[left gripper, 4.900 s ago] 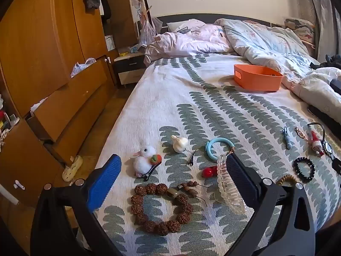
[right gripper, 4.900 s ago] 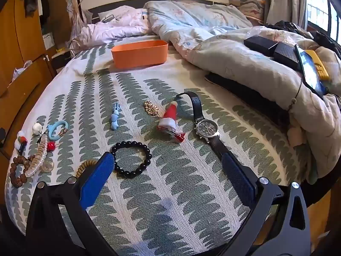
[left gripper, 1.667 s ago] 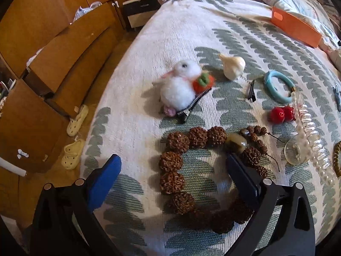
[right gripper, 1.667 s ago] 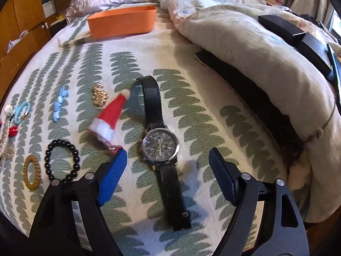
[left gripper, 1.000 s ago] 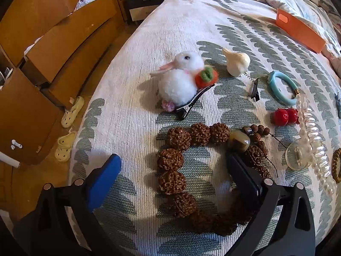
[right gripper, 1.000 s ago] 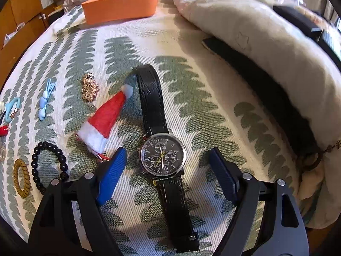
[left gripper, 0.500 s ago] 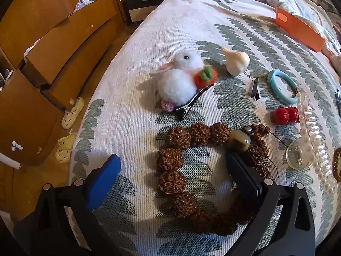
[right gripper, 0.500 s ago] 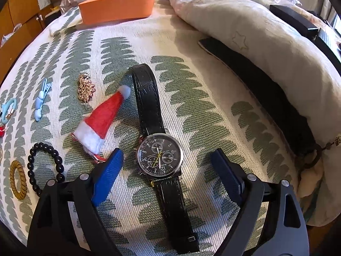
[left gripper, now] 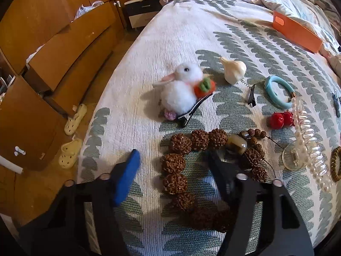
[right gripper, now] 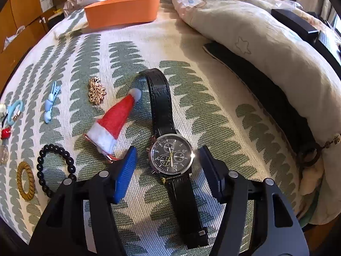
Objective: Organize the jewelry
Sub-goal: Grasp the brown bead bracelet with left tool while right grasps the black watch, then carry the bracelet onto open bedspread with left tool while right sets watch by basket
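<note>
A brown knobbly bead bracelet lies on the leaf-patterned bedspread. My left gripper is open and low over it, its fingers straddling the bracelet's left side. A black-strapped wristwatch lies flat on the bedspread. My right gripper is open, its jaws on either side of the watch face. An orange bin stands at the far end of the bed; it also shows in the left wrist view.
Around the bracelet lie a white bunny clip, garlic charm, teal ring, red beads and pearl claw clip. Near the watch lie a Santa hat clip, gold chain, black bead bracelet. Bed edge left.
Both grippers' jaws have narrowed compared with half a second ago. The left jaws now straddle the bracelet's left beads; the right jaws have closed in beside the watch face.
</note>
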`<state>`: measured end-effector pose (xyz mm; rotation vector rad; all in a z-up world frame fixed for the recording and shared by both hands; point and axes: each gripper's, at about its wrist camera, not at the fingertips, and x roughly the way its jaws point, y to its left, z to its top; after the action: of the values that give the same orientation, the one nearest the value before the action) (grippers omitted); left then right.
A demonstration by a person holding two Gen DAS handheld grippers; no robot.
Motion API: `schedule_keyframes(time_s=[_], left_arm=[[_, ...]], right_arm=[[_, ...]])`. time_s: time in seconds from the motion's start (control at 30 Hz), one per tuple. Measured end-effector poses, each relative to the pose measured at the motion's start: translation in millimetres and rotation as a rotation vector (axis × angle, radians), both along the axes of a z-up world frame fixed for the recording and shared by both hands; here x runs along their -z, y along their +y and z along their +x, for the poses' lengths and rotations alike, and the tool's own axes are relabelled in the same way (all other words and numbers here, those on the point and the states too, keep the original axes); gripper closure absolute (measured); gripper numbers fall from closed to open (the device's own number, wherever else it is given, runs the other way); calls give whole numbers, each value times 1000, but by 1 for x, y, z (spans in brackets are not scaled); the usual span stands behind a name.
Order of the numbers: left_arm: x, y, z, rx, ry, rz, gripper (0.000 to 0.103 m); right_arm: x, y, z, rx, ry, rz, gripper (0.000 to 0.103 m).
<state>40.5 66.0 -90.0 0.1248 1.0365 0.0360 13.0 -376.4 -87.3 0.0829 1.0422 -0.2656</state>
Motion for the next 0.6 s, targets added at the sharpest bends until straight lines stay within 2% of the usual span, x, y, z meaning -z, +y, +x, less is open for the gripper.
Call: schedule_keyframes(time_s=[0.07, 0.13, 0.2, 0.23, 0.6], left_arm=[[0, 1, 0, 4, 0, -5, 49], [-1, -1, -1, 19, -6, -7, 61], [-3, -3, -3, 29, -16, -3, 76], [-4, -2, -4, 32, -18, -10, 80], [-15, 2, -8, 49, -21, -106, 82]], right_arm=[[-1, 0, -1, 3, -3, 0, 47], [-1, 2, -2, 2, -7, -3, 52], [-3, 1, -3, 2, -11, 0, 60], [-3, 1, -3, 5, -14, 2, 61], [-11, -2, -17, 13, -54, 48, 62]])
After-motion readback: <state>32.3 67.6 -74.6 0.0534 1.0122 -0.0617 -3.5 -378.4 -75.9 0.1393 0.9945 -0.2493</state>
